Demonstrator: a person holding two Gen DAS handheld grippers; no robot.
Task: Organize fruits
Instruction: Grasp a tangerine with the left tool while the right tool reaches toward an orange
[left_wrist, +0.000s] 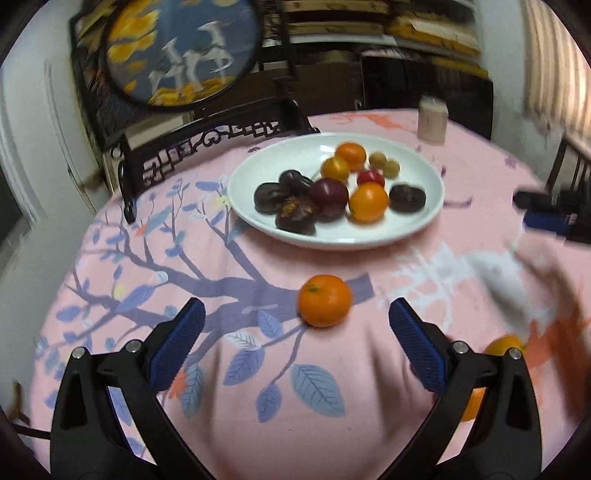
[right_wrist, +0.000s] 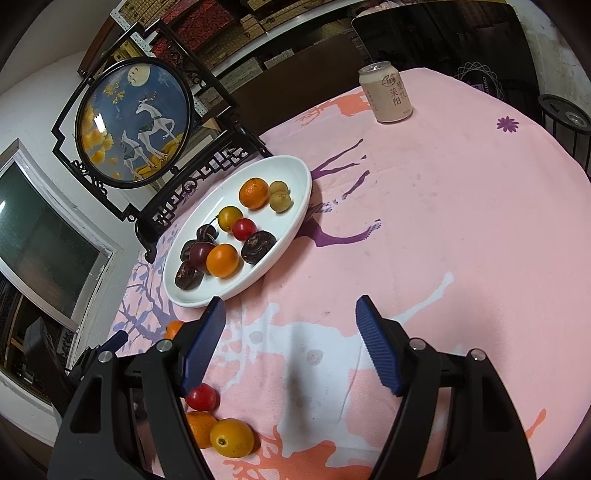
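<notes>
A white oval plate (left_wrist: 413, 236) (right_wrist: 295, 173) holds several fruits: oranges, dark plums, dates, a red one and small yellow-green ones. A loose mandarin (left_wrist: 324, 300) lies on the pink cloth just ahead of my open, empty left gripper (left_wrist: 295, 321); it shows partly in the right wrist view (right_wrist: 173, 328). My right gripper (right_wrist: 291, 321) is open and empty above the cloth. Beside its left finger lie a red cherry tomato (right_wrist: 201, 397), an orange (right_wrist: 199, 428) and a yellow kumquat (right_wrist: 232, 437). Orange fruit (left_wrist: 504, 345) peeks behind the left gripper's right finger.
A drink can (right_wrist: 386, 92) (left_wrist: 432, 120) stands at the table's far side. A round framed deer screen on a black stand (right_wrist: 136, 122) (left_wrist: 181, 48) stands right behind the plate. The right gripper shows as a dark blurred shape (left_wrist: 554, 214) in the left wrist view.
</notes>
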